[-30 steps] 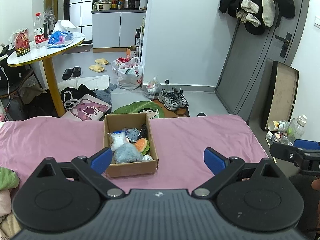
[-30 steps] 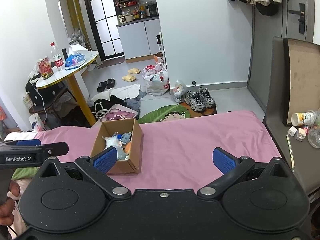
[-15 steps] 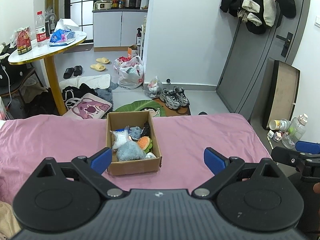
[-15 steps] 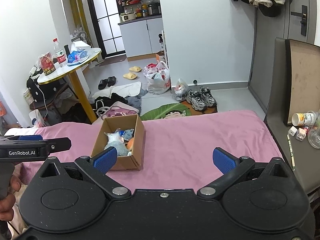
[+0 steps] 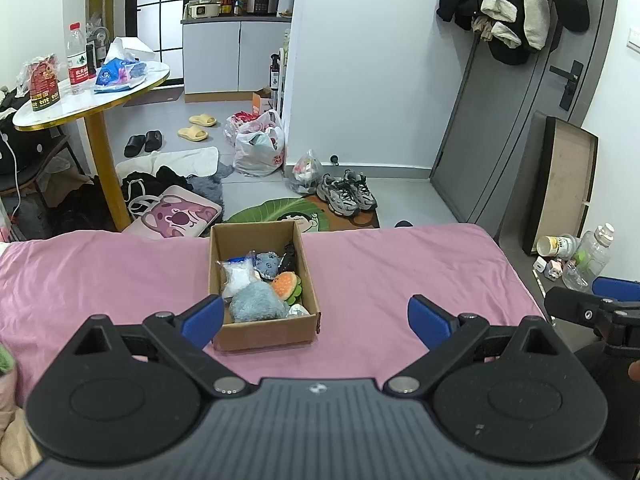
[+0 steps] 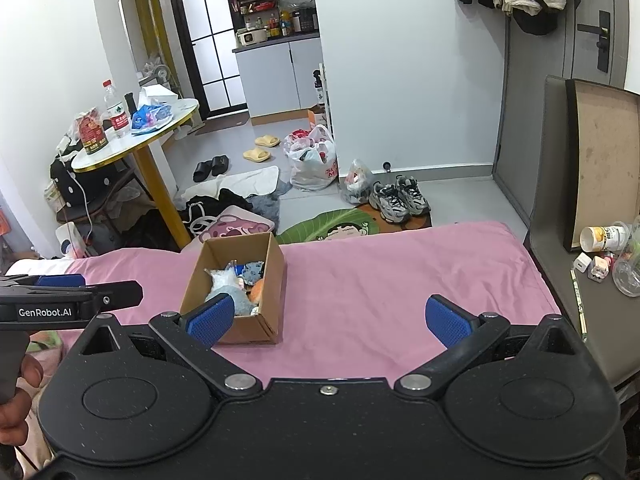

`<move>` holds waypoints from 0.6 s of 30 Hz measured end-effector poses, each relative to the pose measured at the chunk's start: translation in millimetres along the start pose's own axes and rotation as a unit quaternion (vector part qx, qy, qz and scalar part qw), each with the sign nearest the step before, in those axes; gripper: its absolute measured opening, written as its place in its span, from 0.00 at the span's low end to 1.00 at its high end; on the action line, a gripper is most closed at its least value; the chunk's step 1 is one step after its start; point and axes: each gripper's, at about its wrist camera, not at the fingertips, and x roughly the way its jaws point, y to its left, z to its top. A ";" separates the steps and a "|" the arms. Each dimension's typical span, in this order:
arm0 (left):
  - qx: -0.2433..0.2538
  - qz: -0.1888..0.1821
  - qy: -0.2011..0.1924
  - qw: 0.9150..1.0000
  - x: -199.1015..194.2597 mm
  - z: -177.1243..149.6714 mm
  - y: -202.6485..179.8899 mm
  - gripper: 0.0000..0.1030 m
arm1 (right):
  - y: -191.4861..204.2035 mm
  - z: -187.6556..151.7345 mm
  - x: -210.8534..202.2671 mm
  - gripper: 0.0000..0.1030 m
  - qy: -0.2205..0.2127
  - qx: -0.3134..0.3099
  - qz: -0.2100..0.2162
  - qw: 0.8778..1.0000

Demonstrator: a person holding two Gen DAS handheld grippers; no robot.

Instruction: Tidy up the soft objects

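With both claws spread wide and empty above bed (image 5: 400,264): risk dragging cardboard box (image 5: 264,332) off the edge grabbing grey plush (image 5: 256,302); light box, slick sheet.

Pink sheet (image 5: 400,280), brown box (image 5: 264,334), blue-padded tongs (image 5: 316,316).

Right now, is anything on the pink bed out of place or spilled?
Nothing stands out. The cardboard box sits upright on the pink sheet, with the grey plush and burger toy inside. Nothing has spilled beside it.
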 end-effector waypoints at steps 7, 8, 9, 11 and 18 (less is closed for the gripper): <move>-0.001 -0.001 -0.001 1.000 1.3 1.6 0.6 0.95 | 0.5 3.2 1.2 1.00 -0.001 0.001 -0.003 1.000; -0.002 -0.001 0.000 1.000 1.4 1.6 0.4 0.95 | 0.4 3.4 1.2 1.00 -0.002 0.001 -0.004 1.000; -0.003 -0.001 0.000 1.000 2.2 2.1 0.6 0.95 | 0.6 3.7 1.1 1.00 -0.002 0.001 -0.005 1.000; -0.003 -0.001 0.001 1.000 3.5 3.4 1.3 0.95 | 2.0 3.6 1.4 1.00 -0.002 0.001 -0.004 1.000; -0.001 -0.003 0.003 1.000 5.9 4.4 1.9 0.95 | 3.3 4.1 2.8 1.00 0.000 0.001 -0.007 1.000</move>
